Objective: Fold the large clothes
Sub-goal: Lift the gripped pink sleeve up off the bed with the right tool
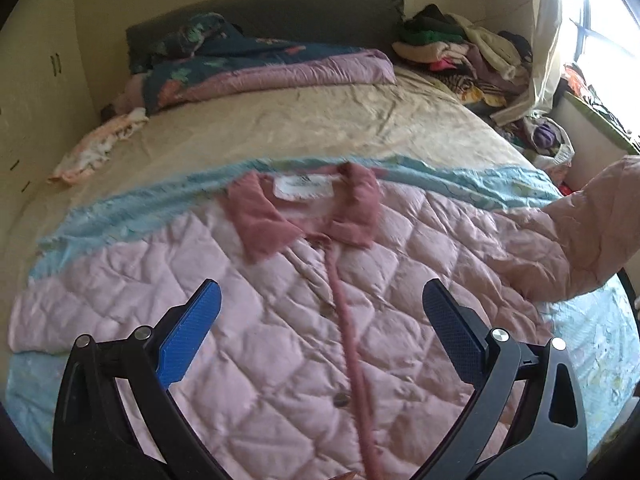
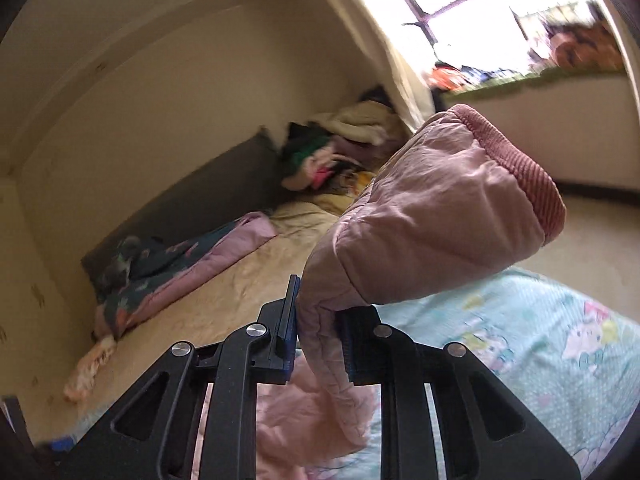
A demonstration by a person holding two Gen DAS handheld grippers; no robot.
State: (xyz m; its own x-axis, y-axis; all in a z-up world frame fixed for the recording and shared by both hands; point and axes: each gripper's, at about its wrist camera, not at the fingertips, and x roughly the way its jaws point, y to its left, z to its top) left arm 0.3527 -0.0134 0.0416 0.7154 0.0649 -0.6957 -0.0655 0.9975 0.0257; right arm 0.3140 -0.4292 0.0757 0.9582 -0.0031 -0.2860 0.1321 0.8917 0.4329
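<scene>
Pinched tight between the right gripper's point(image 2: 316, 344) jaws, the sleeve point(image 2: 432, 216) of the pink quilted jacket point(image 1: 280, 320) hangs lifted off the bed; its body lies flat, buttoned, on a pale blue sheet point(image 1: 120, 216). Over it the left gripper point(image 1: 320, 320) hovers wide open, seemingly empty.
</scene>
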